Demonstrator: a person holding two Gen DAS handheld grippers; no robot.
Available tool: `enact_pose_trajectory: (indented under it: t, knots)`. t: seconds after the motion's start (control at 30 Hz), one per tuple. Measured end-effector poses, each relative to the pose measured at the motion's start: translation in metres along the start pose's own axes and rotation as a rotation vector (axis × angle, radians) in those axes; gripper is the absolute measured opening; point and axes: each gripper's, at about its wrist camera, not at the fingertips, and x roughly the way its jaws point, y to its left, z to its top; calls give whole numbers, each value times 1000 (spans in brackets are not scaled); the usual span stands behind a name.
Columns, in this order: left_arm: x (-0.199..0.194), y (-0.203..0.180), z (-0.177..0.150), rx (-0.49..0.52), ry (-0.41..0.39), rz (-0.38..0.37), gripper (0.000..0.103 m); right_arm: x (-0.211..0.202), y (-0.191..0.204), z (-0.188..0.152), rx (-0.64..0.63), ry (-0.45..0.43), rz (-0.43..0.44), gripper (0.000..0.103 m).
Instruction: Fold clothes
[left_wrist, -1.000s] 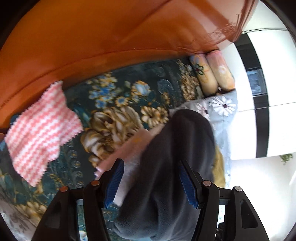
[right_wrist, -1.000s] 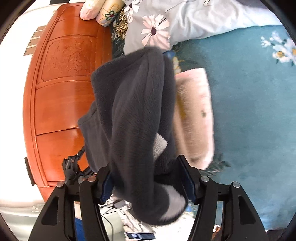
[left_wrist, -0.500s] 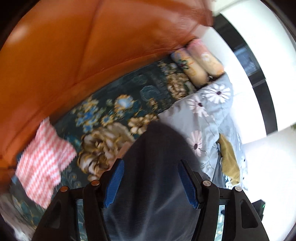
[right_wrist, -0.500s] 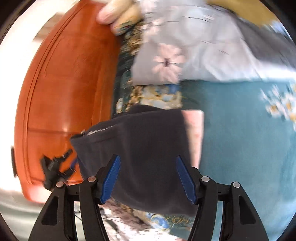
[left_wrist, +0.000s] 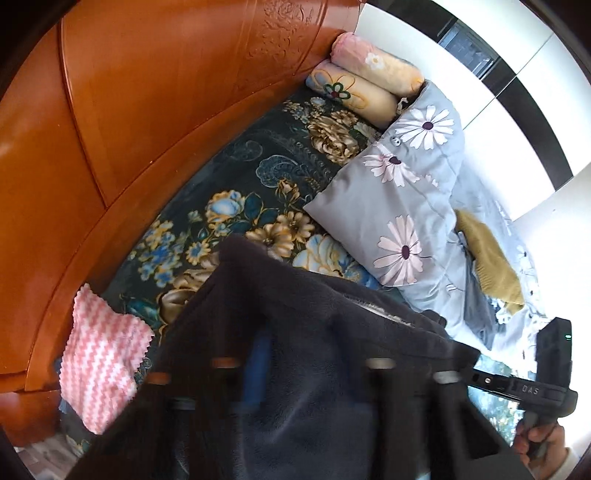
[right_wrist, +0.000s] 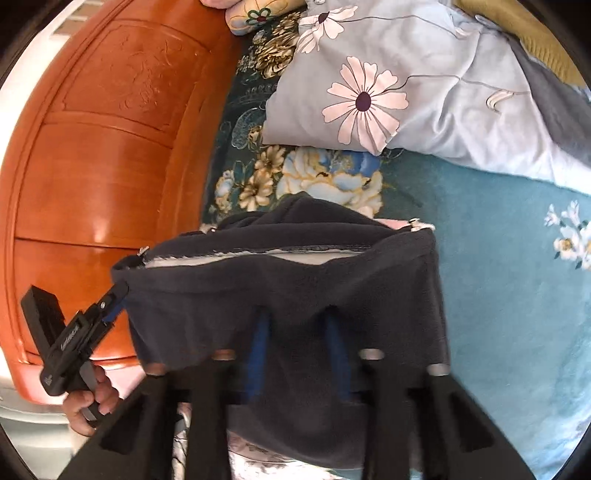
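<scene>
So, working left to right from the carved wooden headboard (left_wrist: 122, 122): the pink zigzag cloth (left_wrist: 99, 373) lay tight against its foot, on the dark floral blanket (left_wrist: 258, 177), well out of the way of the folding. Beside that, further from the headboard, the dark grey fleece garment (left_wrist: 314, 350) hung draped over the left gripper (left_wrist: 306, 373), and that was the one being worked. The cloth hid the blue pads almost completely, so whether that claw was clenched on the fleece I could not tell from its own camera; in the right wrist view the left gripper (right_wrist: 110, 302) sat at the garment's corner nearest the headboard, seemingly pinching it.

The right gripper (right_wrist: 297, 354) was buried the same way, fleece falling over both fingers, so its bite was unclear as well. Between the two, the top hem (right_wrist: 258, 254) was stretched out straight, probably to square the piece before laying it down.

No containers showed. Farther from the headboard lay the grey daisy-print quilt (left_wrist: 402, 192), with a mustard garment (left_wrist: 487, 266) on it, and two rolled pillows (left_wrist: 365, 88) butted against the headboard.
</scene>
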Motion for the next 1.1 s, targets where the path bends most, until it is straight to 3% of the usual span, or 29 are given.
enact_pose_trajectory:
  t: [0.13,0.3,0.43,0.53,0.63,0.73,0.83,0.97,1.1]
  knots:
    - [-3,0,1,-14,-50,-4,7,-10,9,0,-62,-14,7,8]
    - [-33,3,29,-46,-196,-51,7,-47,28,20,-101,-143,92,6]
    - [-6,-9,55,5,-136,-9,7,-44,33,42,-101,-169,54,6]
    - [44,-3,53,-11,13,28,8,-17,18,46,-47,-107,-10,6]
    - [64,2,42,-6,58,47,12,6,-2,43,17,-31,-39,6]
    - [67,15,39,-55,62,9,17,14,-9,41,40,-9,-23,7]
    - [58,29,44,-134,68,-76,26,20,-14,40,60,14,-8,11]
    - [25,41,43,-197,21,-183,40,10,-10,44,28,20,4,16]
    - [-14,58,31,-207,-53,-146,50,0,-10,46,0,18,17,28]
